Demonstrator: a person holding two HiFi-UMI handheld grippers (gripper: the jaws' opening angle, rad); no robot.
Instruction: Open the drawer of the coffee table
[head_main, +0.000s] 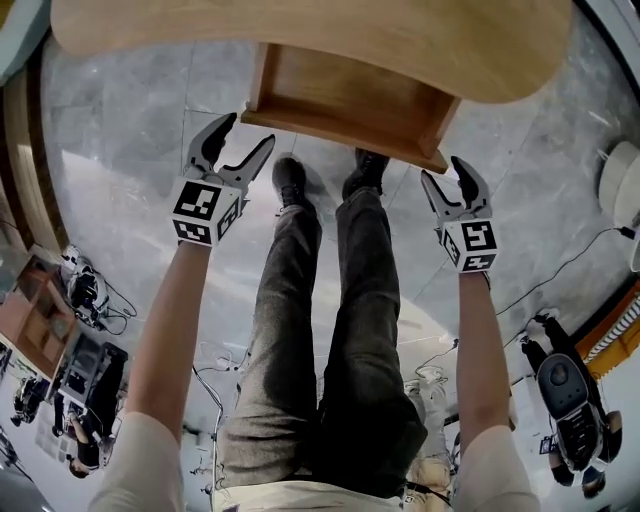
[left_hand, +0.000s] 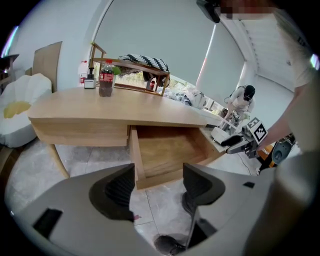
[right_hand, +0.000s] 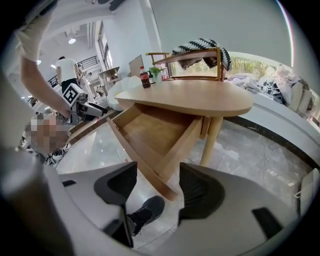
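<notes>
Just one drawer (head_main: 350, 100); left tool (head_main: 249, 130), right tool (head_main: 443, 168).

Matt wood drawer (head_main: 345, 98), glossy stone floor (head_main: 120, 125)

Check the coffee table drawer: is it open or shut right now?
Open. The drawer is pulled far out from under the coffee table, and its bare wooden bottom shows from above.
</notes>
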